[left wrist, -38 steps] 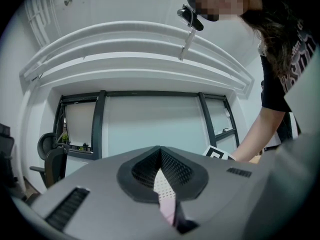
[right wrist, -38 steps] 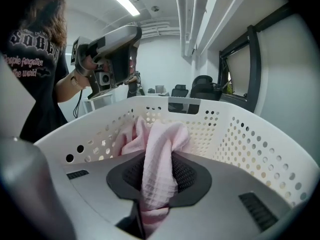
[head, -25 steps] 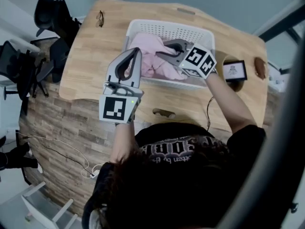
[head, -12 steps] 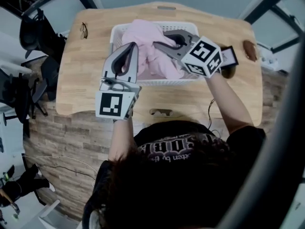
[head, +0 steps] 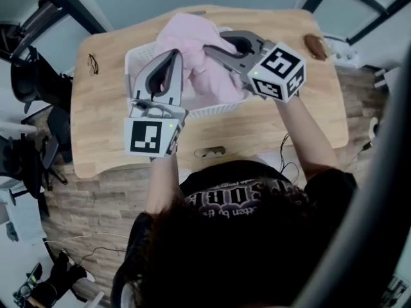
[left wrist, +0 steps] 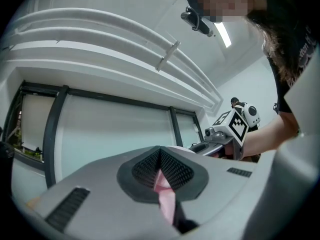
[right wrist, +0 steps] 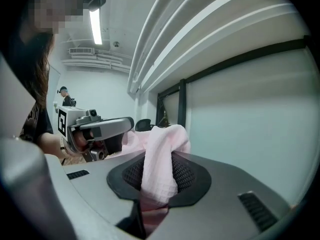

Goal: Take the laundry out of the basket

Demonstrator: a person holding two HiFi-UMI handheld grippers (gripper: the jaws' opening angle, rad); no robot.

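**Pink cloth gripped from two sides**

I have the left gripper pinched tight on a thin fold of the pink cloth, and the right gripper clenched on a thicker bunch of it. The cloth hangs between them, raised over the white basket at the far side of the wooden table.

Higher now: pink laundry mostly above the basket.
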